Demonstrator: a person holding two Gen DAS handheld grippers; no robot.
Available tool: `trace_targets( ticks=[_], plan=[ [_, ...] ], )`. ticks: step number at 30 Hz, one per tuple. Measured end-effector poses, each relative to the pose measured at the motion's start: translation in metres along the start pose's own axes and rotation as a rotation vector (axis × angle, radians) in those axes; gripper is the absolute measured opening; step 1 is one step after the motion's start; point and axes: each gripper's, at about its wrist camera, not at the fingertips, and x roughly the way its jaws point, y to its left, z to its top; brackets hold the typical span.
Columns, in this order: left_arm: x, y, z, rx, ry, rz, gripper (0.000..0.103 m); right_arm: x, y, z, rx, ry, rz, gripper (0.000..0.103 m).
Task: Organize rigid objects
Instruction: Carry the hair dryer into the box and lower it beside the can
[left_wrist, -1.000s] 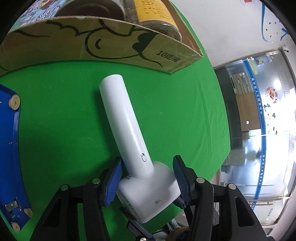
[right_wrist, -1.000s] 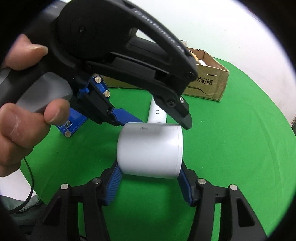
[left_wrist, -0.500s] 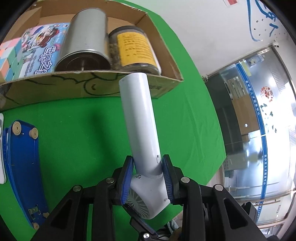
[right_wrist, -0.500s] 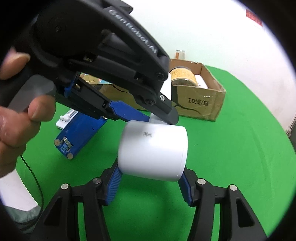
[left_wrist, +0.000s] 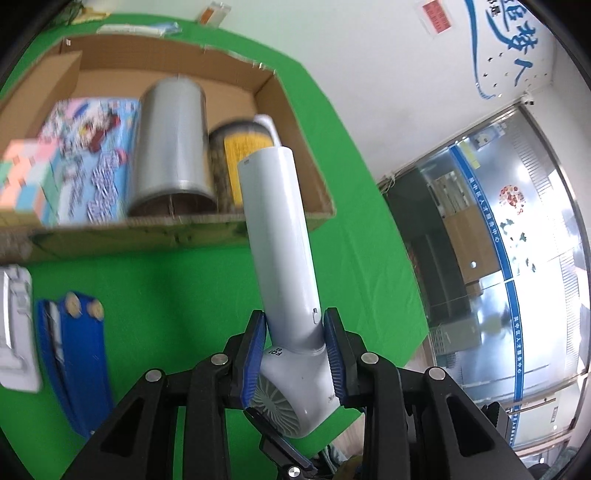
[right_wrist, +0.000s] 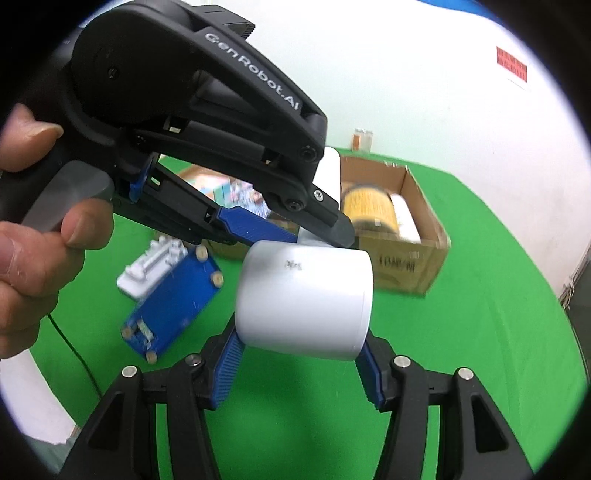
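Hair dryer (left_wrist: 280, 258) clenched by both: left gripper (left_wrist: 295, 354) at handle base, right gripper (right_wrist: 301, 354) across barrel. Handle axis aims 11 o'clock at cardboard box (left_wrist: 295, 110); left hand nearer.

Bright, even indoor light fell across the green worktop (left_wrist: 184, 280), with only soft shadows under the objects and a blown-out white glare in the glass doorway (left_wrist: 546, 295) at the right of the left wrist view. Motion blur smeared the cardboard box (right_wrist: 402, 266) and its contents in both views, while the nearby black tongs stayed sharp. Fisheye distortion curved the walls and worktop edges, and dark vignetting rounded off every corner.
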Motion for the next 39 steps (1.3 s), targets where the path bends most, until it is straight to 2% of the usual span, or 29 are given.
trace_targets(
  ticks=[8,16,22,29,39],
  plan=[
    [-0.05,0.009,0.036,0.028,-0.086,0.027,0.029,0.005,0.021,0.05,-0.013,-0.057,0.024,0.055],
    [-0.062,0.021,0.073,0.03,-0.091,0.061,0.029,0.033,0.035,0.078,0.002,-0.046,0.043,0.055],
    [-0.068,0.056,0.106,0.017,-0.064,0.063,0.029,0.06,0.043,0.104,0.02,0.005,0.053,0.055],
    [-0.054,0.101,0.137,-0.013,-0.014,0.093,0.029,0.104,0.052,0.124,0.064,0.098,0.082,0.055],
    [-0.023,0.151,0.147,-0.06,0.07,0.062,0.03,0.145,0.061,0.122,0.095,0.241,0.08,0.056]
  ],
)
